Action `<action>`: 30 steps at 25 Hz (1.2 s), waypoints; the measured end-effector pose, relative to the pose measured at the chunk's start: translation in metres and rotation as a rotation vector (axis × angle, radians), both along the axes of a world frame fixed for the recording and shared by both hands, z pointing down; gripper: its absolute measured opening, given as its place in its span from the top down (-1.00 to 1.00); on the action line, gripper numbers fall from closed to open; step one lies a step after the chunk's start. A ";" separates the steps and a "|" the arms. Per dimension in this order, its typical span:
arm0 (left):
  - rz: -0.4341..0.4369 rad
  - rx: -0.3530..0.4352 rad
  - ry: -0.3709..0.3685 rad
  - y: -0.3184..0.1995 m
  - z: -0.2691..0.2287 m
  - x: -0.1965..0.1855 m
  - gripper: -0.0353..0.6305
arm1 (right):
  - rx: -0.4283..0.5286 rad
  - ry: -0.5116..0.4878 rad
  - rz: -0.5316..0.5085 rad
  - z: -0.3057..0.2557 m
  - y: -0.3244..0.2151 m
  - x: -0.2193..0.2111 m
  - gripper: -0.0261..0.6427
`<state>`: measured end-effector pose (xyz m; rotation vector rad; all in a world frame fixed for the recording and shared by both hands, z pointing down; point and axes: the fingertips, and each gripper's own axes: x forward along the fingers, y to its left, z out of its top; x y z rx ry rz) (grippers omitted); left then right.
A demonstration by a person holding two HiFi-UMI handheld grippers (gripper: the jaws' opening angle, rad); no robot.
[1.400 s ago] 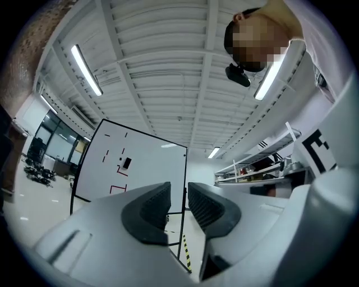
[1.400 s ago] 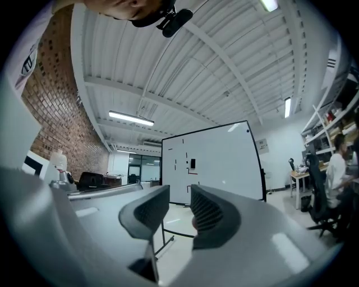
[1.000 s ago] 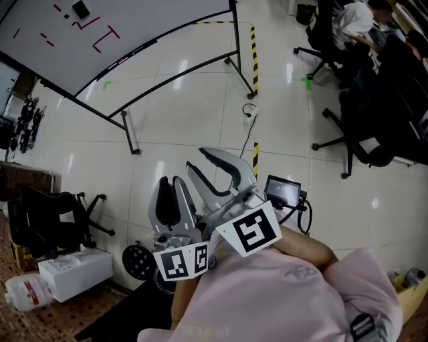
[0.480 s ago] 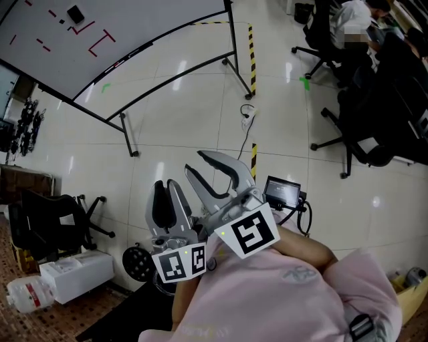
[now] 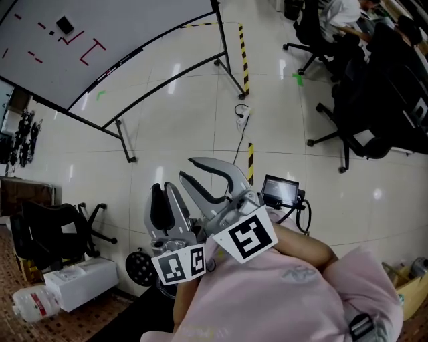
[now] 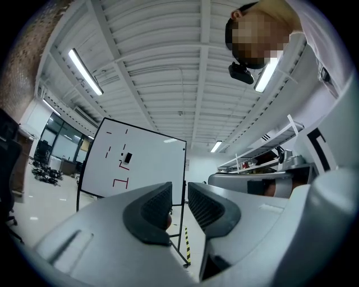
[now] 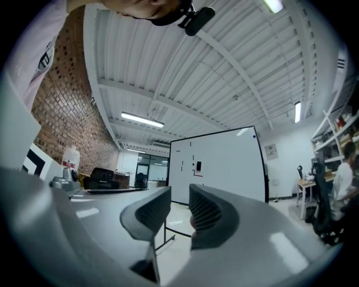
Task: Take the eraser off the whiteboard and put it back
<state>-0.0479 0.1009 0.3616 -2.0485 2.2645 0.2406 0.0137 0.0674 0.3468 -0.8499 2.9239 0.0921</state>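
Both my tongs hold nothing: left tongs (image 5: 164,190) barely apart, right tongs (image 5: 189,168) apart, just closed a bit. Eraser (image 5: 65,25) sits far ahead-left on the whiteboard's (image 5: 147,20) left half, probably upright; left tongs nearer.

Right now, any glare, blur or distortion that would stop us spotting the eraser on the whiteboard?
Head view: sharp; fisheye bows the whiteboard frame, lamp glare on the floor, eraser clear. Left gripper view: heavy fisheye, bright ceiling lights, eraser a small dark patch. Right gripper view: same distortion, eraser tiny but visible.
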 end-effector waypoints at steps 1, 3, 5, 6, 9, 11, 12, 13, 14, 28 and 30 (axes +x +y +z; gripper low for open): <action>0.000 0.003 -0.004 0.001 -0.001 0.001 0.61 | 0.009 -0.005 -0.006 -0.002 0.002 0.000 0.61; -0.003 0.010 -0.008 0.003 -0.004 0.001 0.61 | 0.011 -0.015 -0.015 -0.003 0.005 -0.001 0.61; -0.007 0.014 -0.014 0.005 -0.005 0.001 0.61 | 0.013 -0.016 -0.020 -0.004 0.007 -0.003 0.61; -0.009 0.016 -0.017 0.006 -0.006 0.001 0.61 | 0.017 -0.019 -0.024 -0.005 0.008 -0.003 0.61; -0.014 0.019 -0.026 0.009 -0.008 0.001 0.61 | 0.027 -0.028 -0.034 -0.007 0.011 -0.003 0.61; -0.016 0.020 -0.030 0.011 -0.009 0.001 0.61 | 0.032 -0.035 -0.039 -0.009 0.013 -0.004 0.61; -0.016 0.019 -0.030 0.012 -0.009 0.002 0.61 | 0.032 -0.041 -0.043 -0.010 0.014 -0.004 0.61; -0.016 0.018 -0.030 0.012 -0.009 0.002 0.61 | 0.030 -0.046 -0.047 -0.011 0.015 -0.004 0.61; -0.015 0.016 -0.030 0.012 -0.009 0.002 0.61 | 0.029 -0.049 -0.050 -0.011 0.016 -0.004 0.61; 0.025 0.003 -0.040 0.009 -0.004 0.023 0.61 | 0.041 -0.040 -0.032 -0.010 0.019 0.010 0.61; 0.025 0.004 -0.040 0.009 -0.004 0.024 0.61 | 0.044 -0.040 -0.031 -0.011 0.019 0.011 0.61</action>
